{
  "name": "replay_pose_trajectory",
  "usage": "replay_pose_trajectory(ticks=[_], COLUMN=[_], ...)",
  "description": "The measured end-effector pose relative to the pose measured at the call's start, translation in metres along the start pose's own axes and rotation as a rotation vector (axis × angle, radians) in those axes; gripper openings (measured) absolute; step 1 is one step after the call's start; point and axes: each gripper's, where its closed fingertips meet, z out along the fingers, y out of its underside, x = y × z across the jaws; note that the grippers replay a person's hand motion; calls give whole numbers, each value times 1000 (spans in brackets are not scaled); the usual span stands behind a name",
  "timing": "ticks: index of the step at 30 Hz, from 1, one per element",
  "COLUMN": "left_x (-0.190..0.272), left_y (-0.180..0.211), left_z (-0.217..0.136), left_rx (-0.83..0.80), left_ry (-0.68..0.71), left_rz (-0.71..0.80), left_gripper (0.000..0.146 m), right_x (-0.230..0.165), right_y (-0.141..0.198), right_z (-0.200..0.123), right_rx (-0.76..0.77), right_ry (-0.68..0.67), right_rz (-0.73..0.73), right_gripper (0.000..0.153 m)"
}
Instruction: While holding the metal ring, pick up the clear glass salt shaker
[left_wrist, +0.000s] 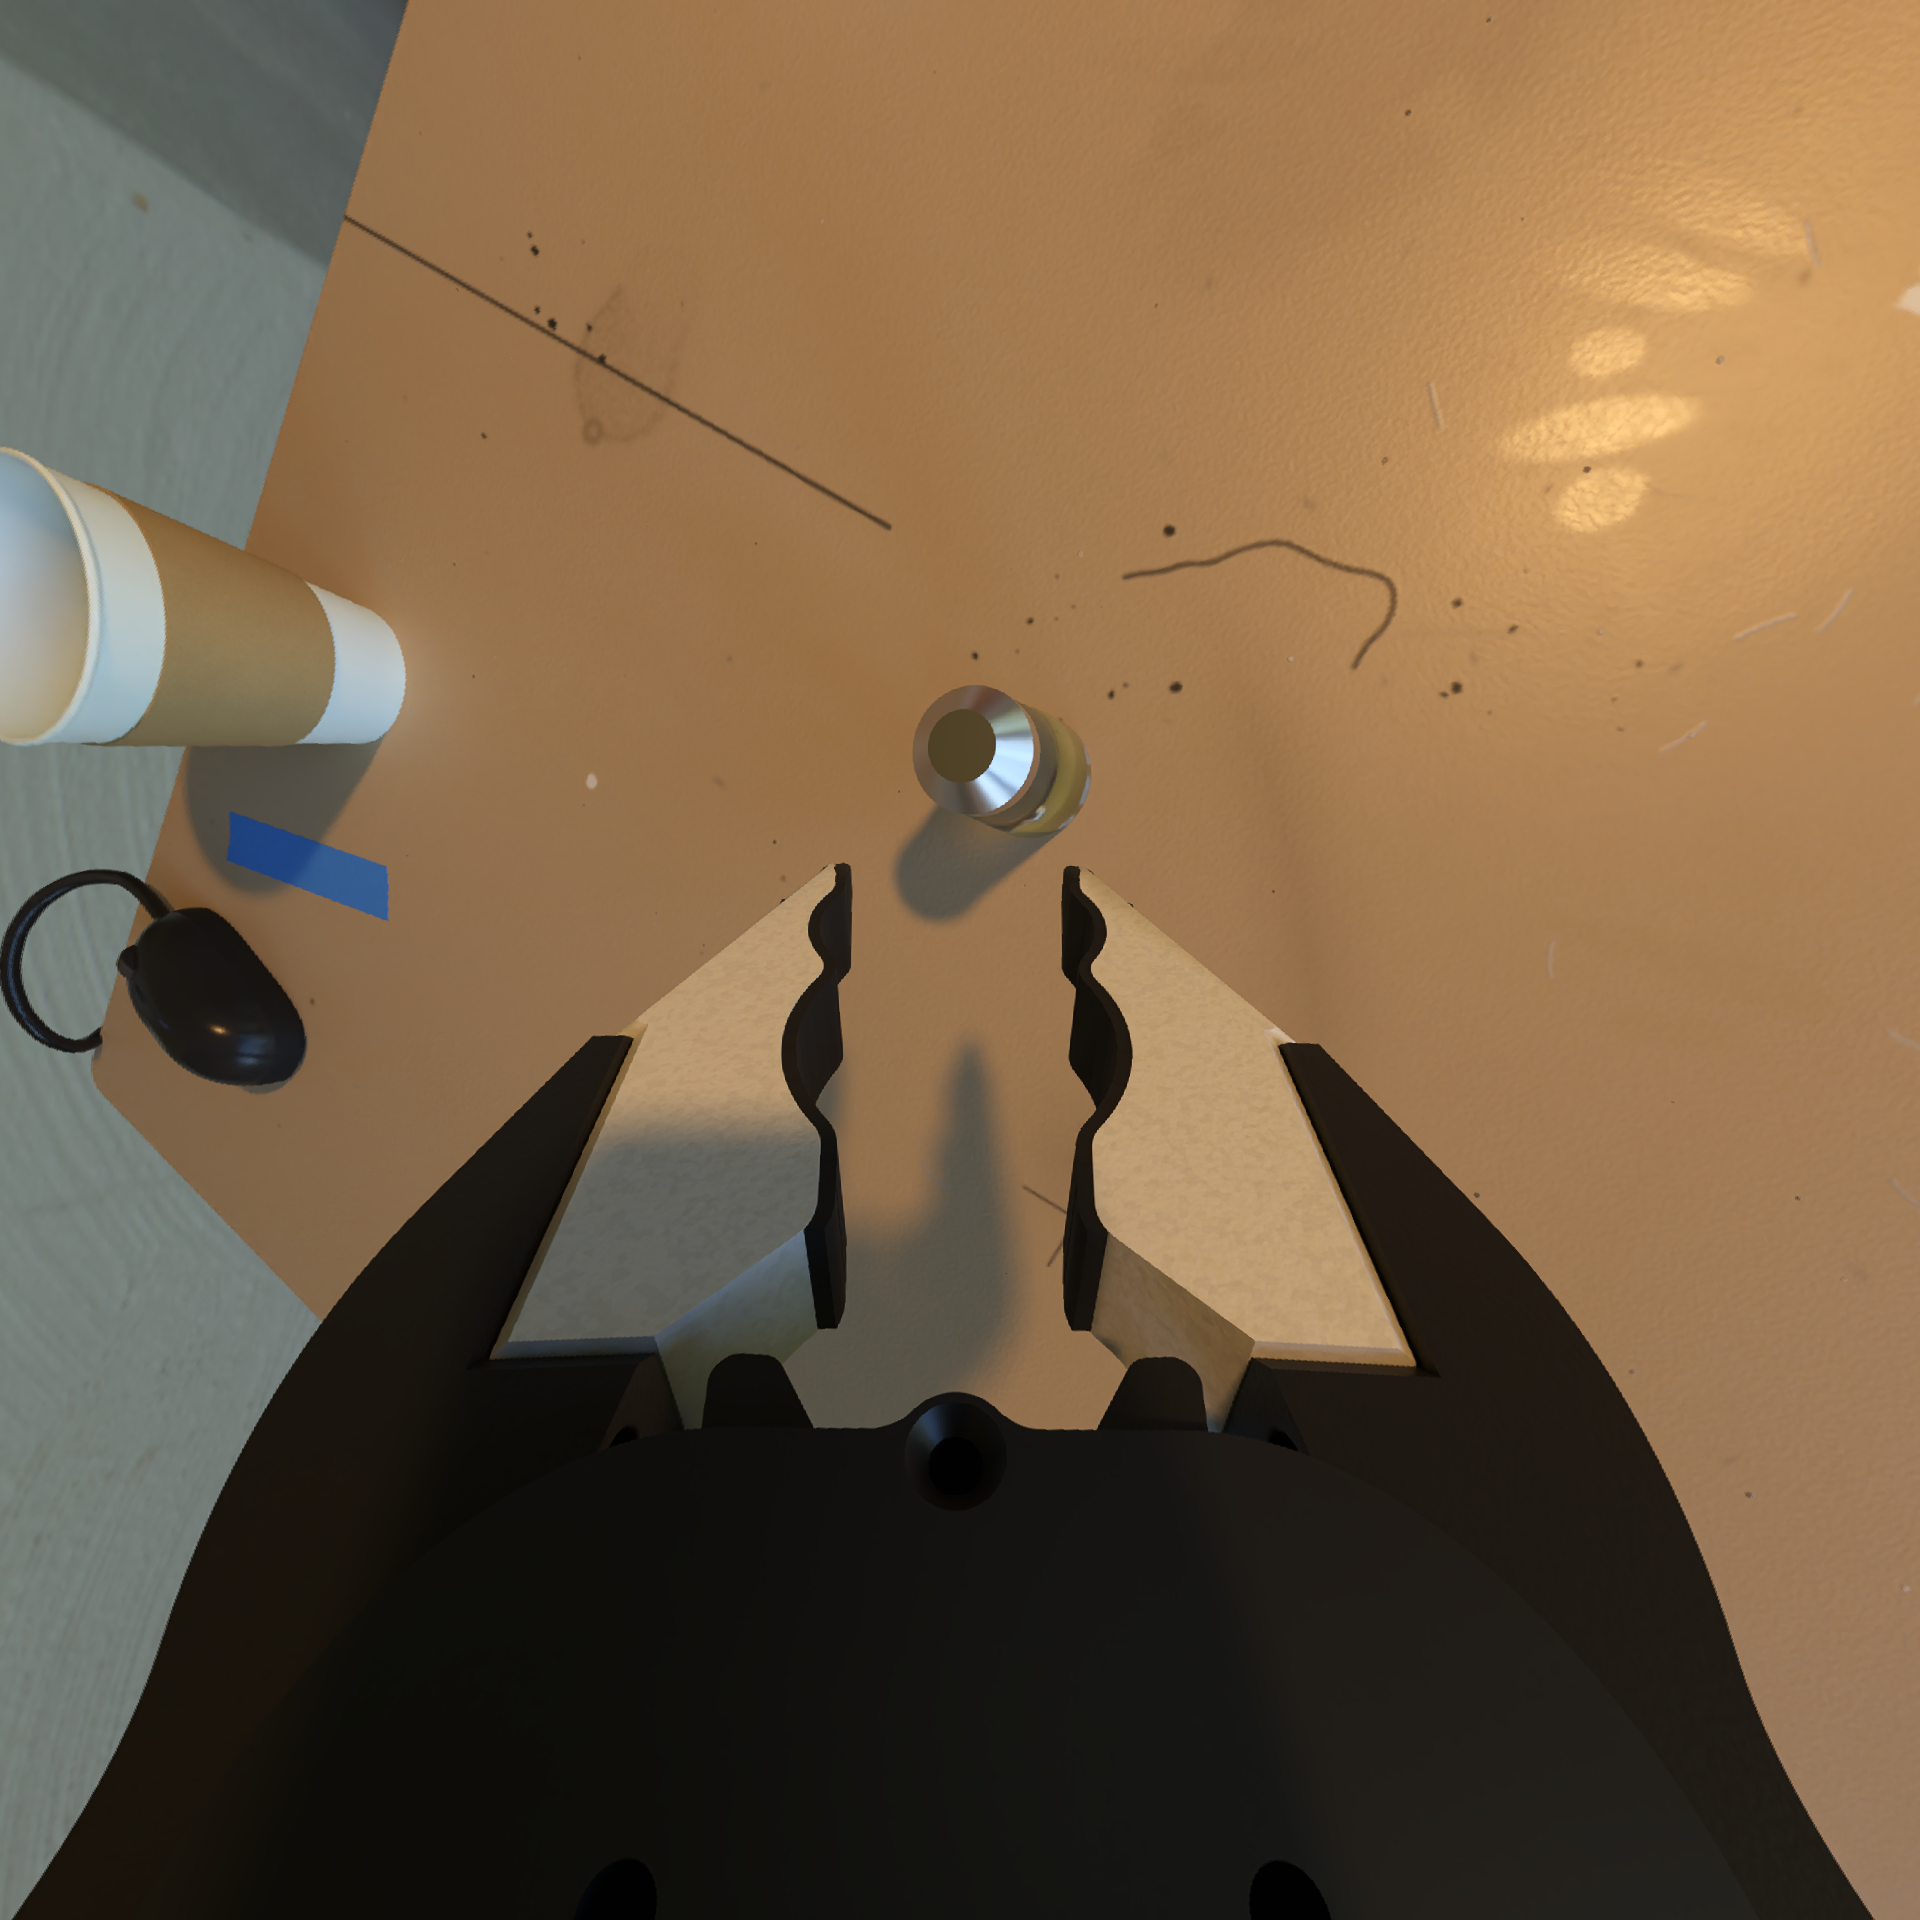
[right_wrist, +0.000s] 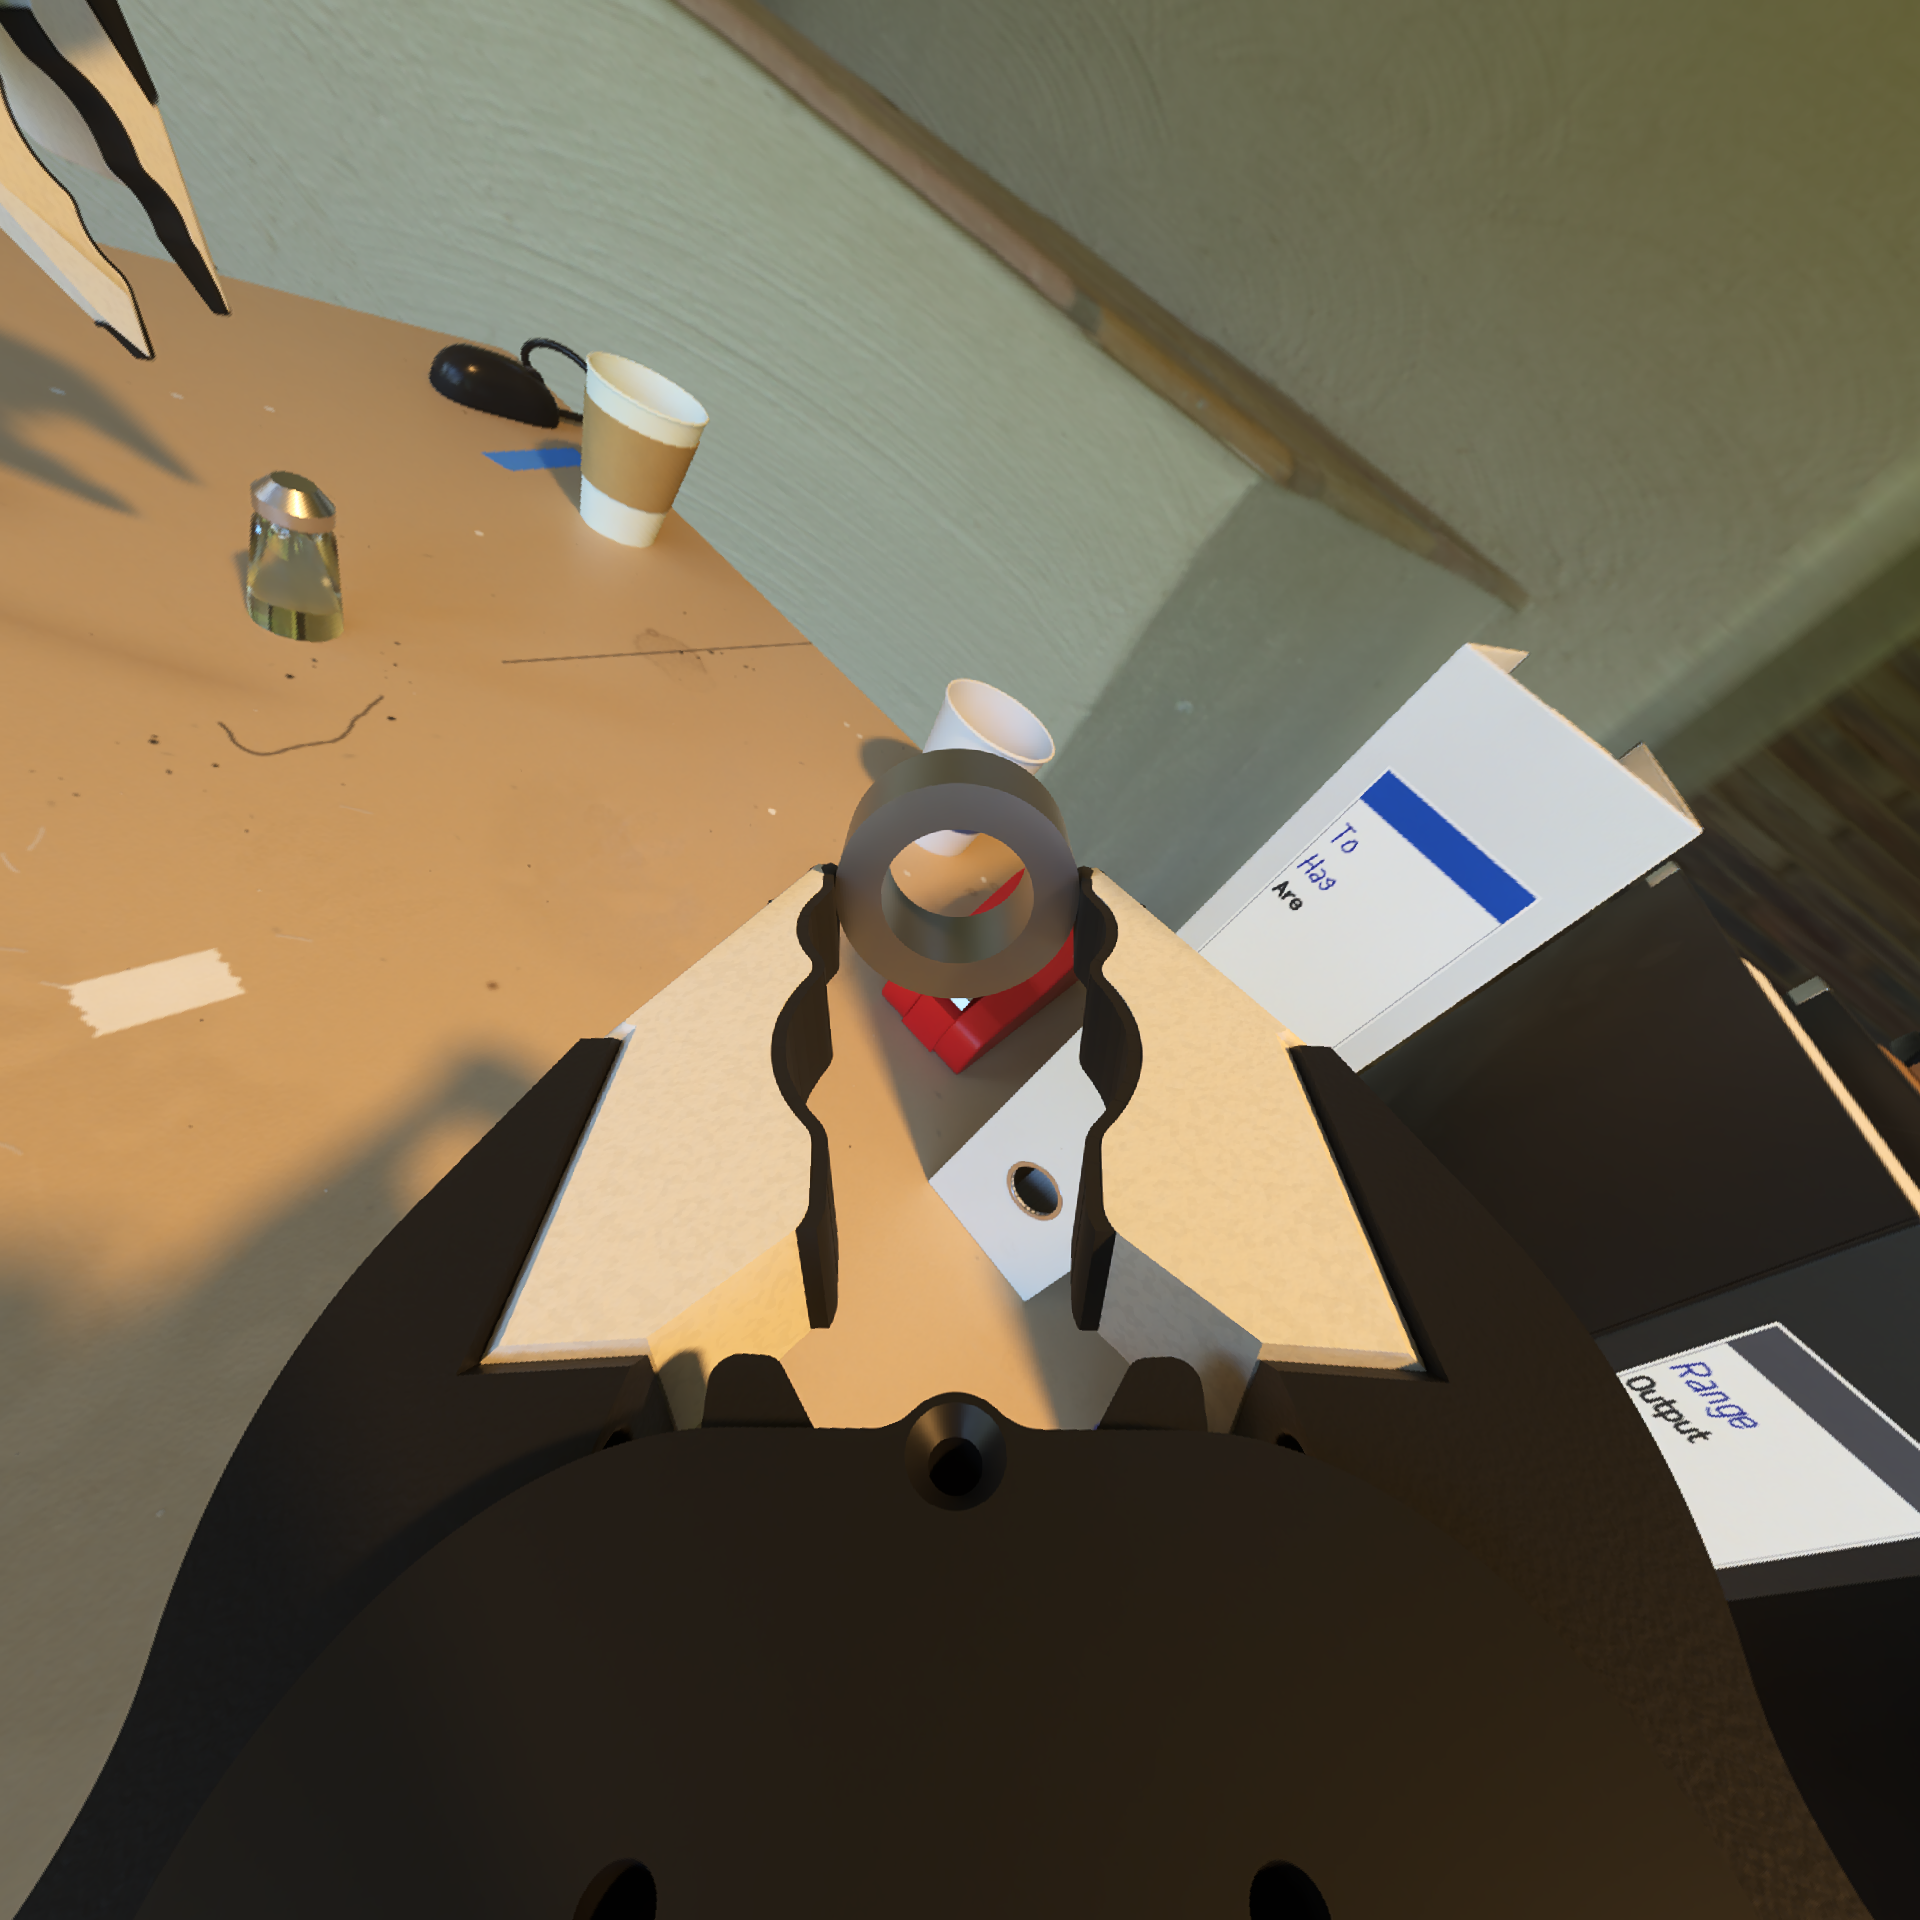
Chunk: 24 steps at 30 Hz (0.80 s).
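Note:
The clear glass salt shaker (left_wrist: 997, 758) with a metal cap stands upright on the tan table (left_wrist: 1143, 260). My left gripper (left_wrist: 956, 883) is open and empty, above the table and looking down, with the shaker just beyond its fingertips. In the right wrist view the shaker (right_wrist: 294, 561) stands at the far left, below the left gripper's fingers (right_wrist: 104, 187). My right gripper (right_wrist: 956, 883) is shut on the grey metal ring (right_wrist: 956, 873), held at its fingertips above the table's right edge.
A brown-sleeved paper cup (left_wrist: 187, 613), blue tape (left_wrist: 307, 862) and a black mouse (left_wrist: 208, 997) sit near the table's left edge. In the right wrist view there is a white cup (right_wrist: 987, 727), a red block (right_wrist: 977, 1018), white binders (right_wrist: 1455, 852) and white tape (right_wrist: 156, 987).

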Motion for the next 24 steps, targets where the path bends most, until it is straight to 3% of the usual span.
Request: replay_pose_trajectory(ticks=[7, 16, 24], left_x=[3, 3, 4], left_y=[-9, -10, -9], left_z=[-1, 1, 4], left_rx=[13, 4, 24], left_ry=[-11, -6, 24], left_rz=[81, 81, 87], left_gripper=[36, 36, 56], right_x=[-2, -6, -11], right_y=[15, 22, 26], right_z=[10, 17, 21], right_rx=[-47, -76, -94], right_ry=[-17, -32, -46], right_rz=[-4, -10, -19], right_gripper=[45, 45, 45])
